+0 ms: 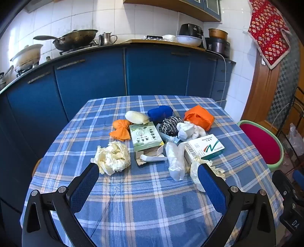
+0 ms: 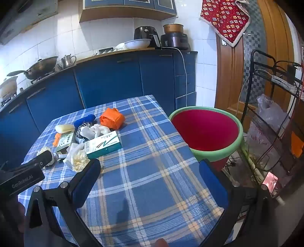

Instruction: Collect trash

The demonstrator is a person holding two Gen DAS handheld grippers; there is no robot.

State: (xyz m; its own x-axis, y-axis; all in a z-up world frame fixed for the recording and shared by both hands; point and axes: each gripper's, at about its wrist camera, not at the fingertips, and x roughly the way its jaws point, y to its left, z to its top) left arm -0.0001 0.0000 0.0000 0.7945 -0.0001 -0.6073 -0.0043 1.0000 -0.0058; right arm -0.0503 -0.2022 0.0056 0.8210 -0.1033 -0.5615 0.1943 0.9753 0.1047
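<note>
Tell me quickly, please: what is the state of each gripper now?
Left gripper: open, holding nothing.
Right gripper: open, holding nothing.

White glazed wall tiles are covering the kitchen wall, catching bright daylight. Below them a long run of deep blue cabinet doors is standing under a dark countertop, where a blackened steel wok is sitting on a gas hob beside a small metal kettle. Further along, a white bowl and a black air fryer are resting near a dark rice cooker. Blue-fronted wall cupboards are hanging above. A red floral quilted cloth is hanging over a brown wooden door. A black wire rack is standing at the right. The desk is wearing a blue plaid cloth.
</note>
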